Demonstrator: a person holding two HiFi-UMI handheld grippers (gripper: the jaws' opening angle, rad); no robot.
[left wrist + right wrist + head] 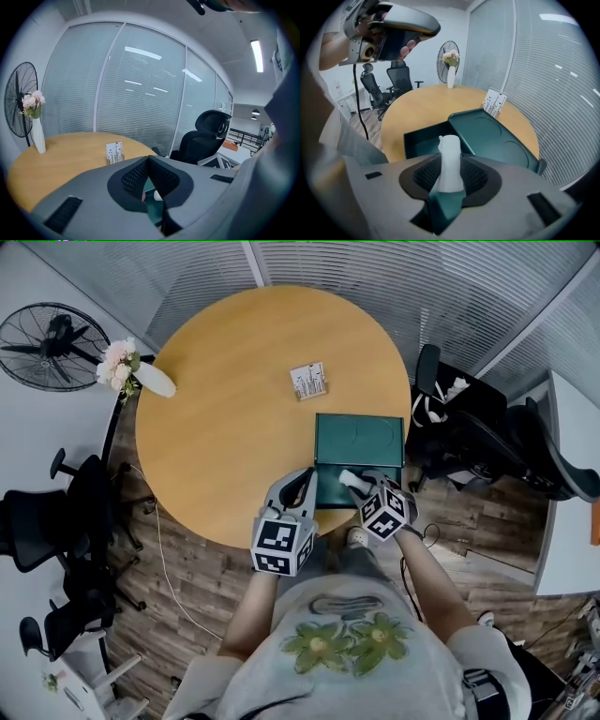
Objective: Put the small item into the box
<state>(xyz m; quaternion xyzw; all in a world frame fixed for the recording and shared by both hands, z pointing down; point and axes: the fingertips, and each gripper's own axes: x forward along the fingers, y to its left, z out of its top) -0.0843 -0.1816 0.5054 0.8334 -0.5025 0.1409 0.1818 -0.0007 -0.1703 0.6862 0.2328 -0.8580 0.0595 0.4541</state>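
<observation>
The item [451, 161] – a white roll, probably paper or foam – stands upright between the right gripper's [451, 182] pads, which clamp its lower half. It hangs over the near edge of the open box [417, 137], not yet inside. It looks light and squashy, so a hard squeeze would likely crease it; a gentle hold low on the body, as here, seems right – nothing slippery or fragile shows. The left gripper [149, 161] hovers beside the box, jaws together and empty.

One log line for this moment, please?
right gripper: shut on white item | place: above open green box | left gripper: shut, beside box
</observation>
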